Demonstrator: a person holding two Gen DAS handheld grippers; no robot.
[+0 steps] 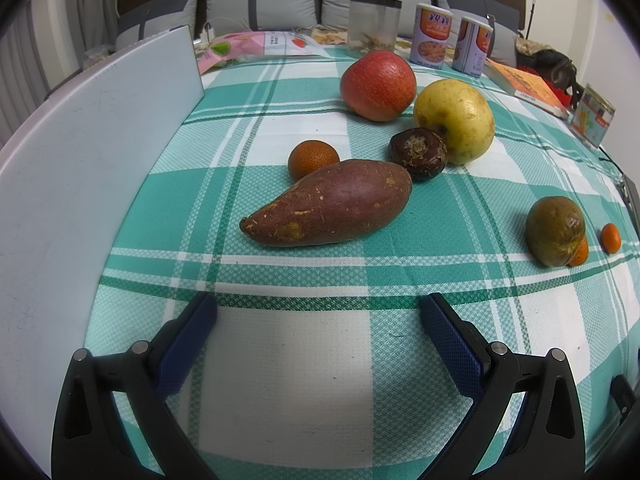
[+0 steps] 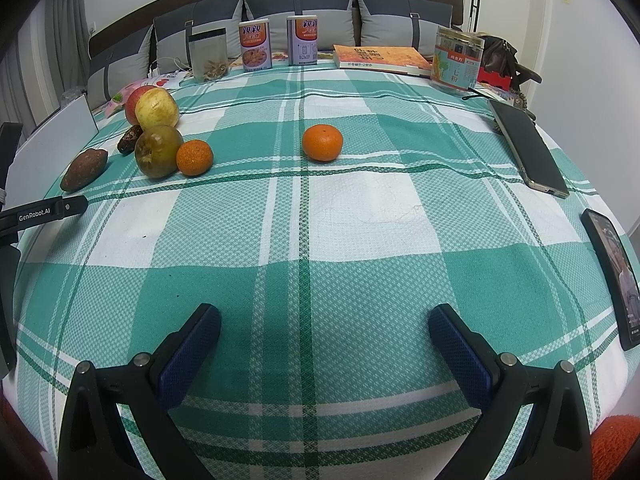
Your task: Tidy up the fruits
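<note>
On the green checked cloth, the left wrist view shows a sweet potato (image 1: 332, 204), a small orange (image 1: 313, 159) behind it, a dark brown fruit (image 1: 418, 153), a yellow apple (image 1: 454, 120), a red apple (image 1: 378, 85), a green-brown fruit (image 1: 555, 231) and a lone orange (image 1: 610, 237) at the right. My left gripper (image 1: 318, 340) is open and empty, just short of the sweet potato. In the right wrist view the lone orange (image 2: 322, 142) lies mid-table; the cluster, with the green-brown fruit (image 2: 158, 151) and an orange (image 2: 194, 157), is at the left. My right gripper (image 2: 324, 350) is open and empty.
A white board (image 1: 80, 184) lies along the left. At the back stand a clear jar (image 2: 208, 56), two cans (image 2: 256, 45), a book (image 2: 380, 58) and a labelled tub (image 2: 458, 60). Two phones (image 2: 528, 148) (image 2: 612, 276) lie at the right edge.
</note>
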